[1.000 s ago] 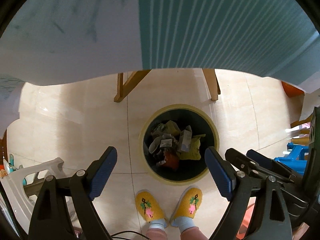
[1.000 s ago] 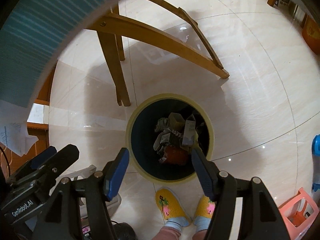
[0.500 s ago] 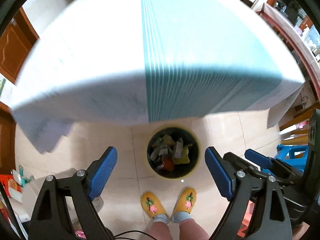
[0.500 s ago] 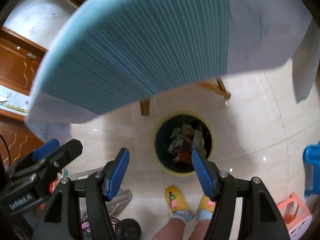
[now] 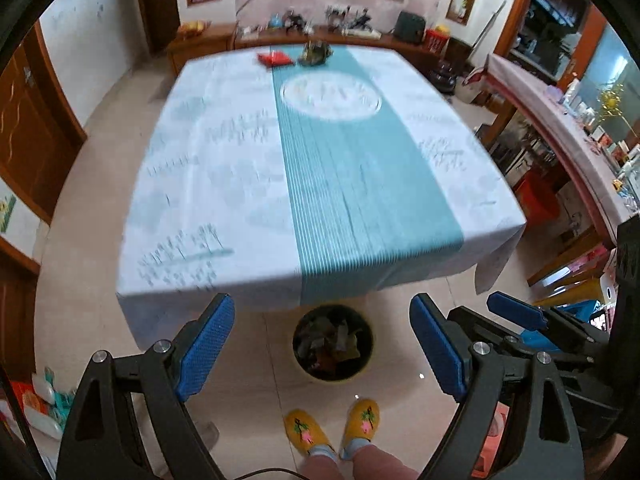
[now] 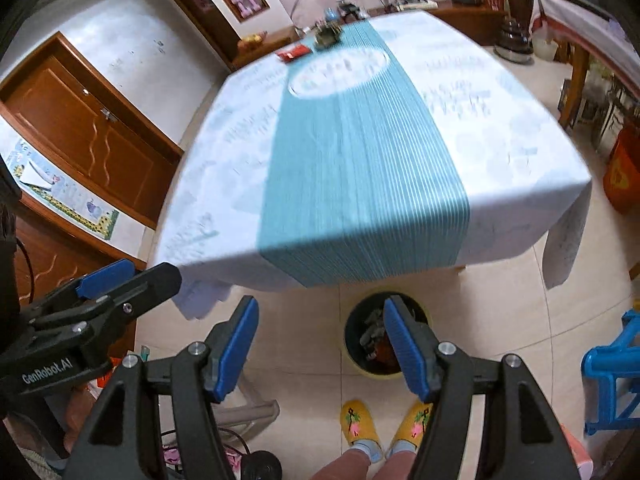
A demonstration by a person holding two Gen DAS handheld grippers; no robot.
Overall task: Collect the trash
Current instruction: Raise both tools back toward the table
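Observation:
A round dark bin with a yellow rim stands on the floor by the table's near edge, holding crumpled wrappers. On the far end of the table lie a red wrapper and a dark green crumpled piece of trash. My left gripper is open and empty, high above the bin. Held open with nothing between its blue pads, my right gripper hangs over the floor just left of the bin. Each gripper also shows at the edge of the other's view.
The table wears a white cloth with a teal striped runner. The person's yellow slippers stand near the bin. A blue plastic stool is at the right, a grey stool at the left. Wooden cabinets and a cluttered sideboard line the walls.
Both grippers rose from just over the bin to above table height. The tabletop and the trash at its far end came into view; the bin now looks small and far below.

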